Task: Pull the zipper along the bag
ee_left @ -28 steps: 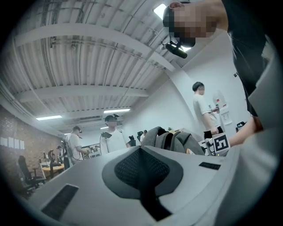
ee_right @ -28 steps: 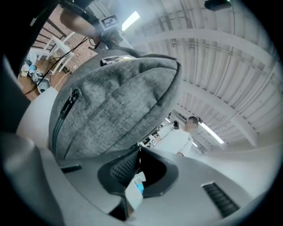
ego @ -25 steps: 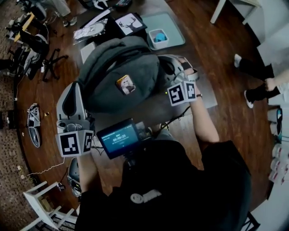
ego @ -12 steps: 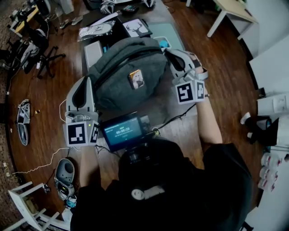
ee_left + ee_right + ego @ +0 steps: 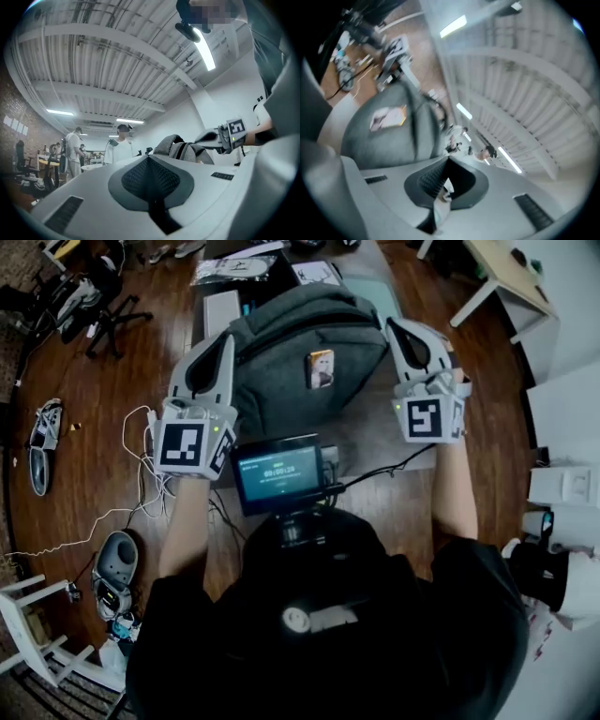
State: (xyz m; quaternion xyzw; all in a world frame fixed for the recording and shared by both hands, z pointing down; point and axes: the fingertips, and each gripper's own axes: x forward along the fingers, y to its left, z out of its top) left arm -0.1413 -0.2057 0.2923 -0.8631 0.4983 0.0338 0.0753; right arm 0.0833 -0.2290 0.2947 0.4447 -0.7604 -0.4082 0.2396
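Observation:
A grey backpack (image 5: 300, 352) with a small picture tag (image 5: 321, 368) lies on the table (image 5: 375, 442) in the head view. My left gripper (image 5: 228, 337) is beside the bag's left edge, shut and empty. My right gripper (image 5: 392, 322) is by the bag's right edge; its jaws are closing to a thin slit and none of the bag is between them. The left gripper view has that gripper (image 5: 149, 157) pointing level past the backpack (image 5: 185, 149) toward the other gripper. In the right gripper view, that gripper (image 5: 449, 159) points past the backpack (image 5: 389, 126). I cannot make out the zipper pull.
A lit screen (image 5: 278, 472) sits on a mount at the person's chest. Boxes and a teal mat (image 5: 370, 287) lie behind the bag. On the floor to the left are white cables (image 5: 141, 484), shoes (image 5: 117, 563) and a white stool (image 5: 28, 634). People (image 5: 123, 140) stand far off.
Both grippers have risen and now flank the bag, the left one coming up from the table's near left. The head view has swung, so the bag sits higher and more central.

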